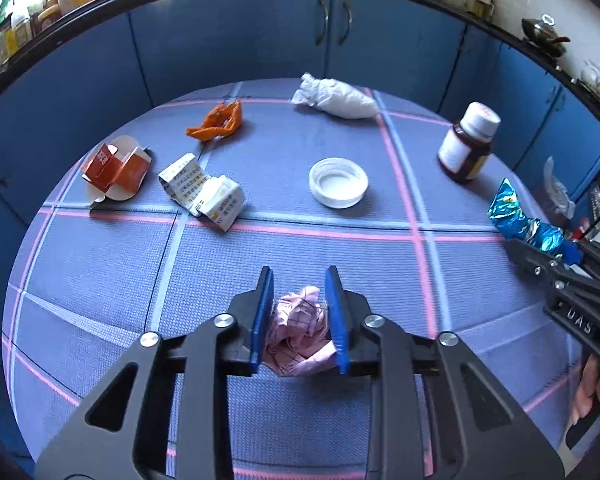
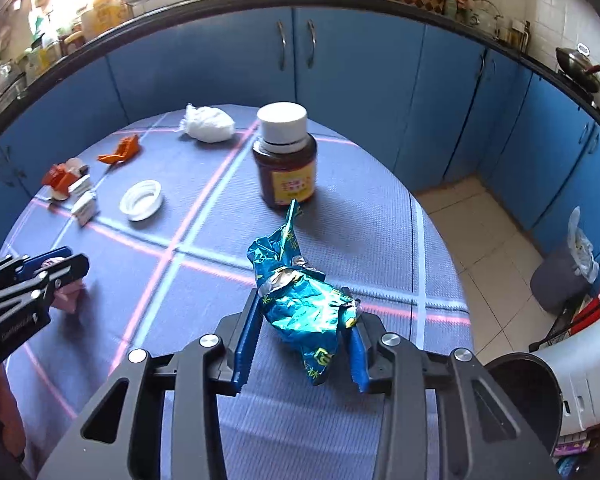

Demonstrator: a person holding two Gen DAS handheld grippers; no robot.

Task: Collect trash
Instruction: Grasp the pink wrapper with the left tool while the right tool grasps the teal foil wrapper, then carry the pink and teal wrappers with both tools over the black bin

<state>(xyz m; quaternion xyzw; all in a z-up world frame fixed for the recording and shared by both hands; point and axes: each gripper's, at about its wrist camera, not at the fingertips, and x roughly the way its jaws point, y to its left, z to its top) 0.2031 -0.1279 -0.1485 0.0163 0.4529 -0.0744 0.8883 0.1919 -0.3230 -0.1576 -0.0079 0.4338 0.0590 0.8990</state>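
A crumpled pink checked paper [image 1: 300,330] lies on the blue plaid tablecloth [image 1: 100,280], and my left gripper [image 1: 299,280] is shut on it, blue pads pressing both sides. My right gripper [image 2: 300,296] is shut on a crumpled blue foil wrapper [image 2: 304,300], which sticks up above the cloth [image 2: 360,240]. In the left wrist view the right gripper [image 1: 540,256] and the wrapper [image 1: 516,216] are at the right edge. From the right wrist camera, the left gripper [image 2: 60,264] shows at the left over the pink paper [image 2: 70,294].
Farther out on the table lie a white lid [image 1: 339,182], a brown bottle [image 1: 468,142], a white bag wad [image 1: 336,98], an orange wrapper [image 1: 218,122], an orange carton [image 1: 116,170] and a white-yellow box [image 1: 202,192]. A white bin [image 2: 572,368] with a dark opening stands right of the table.
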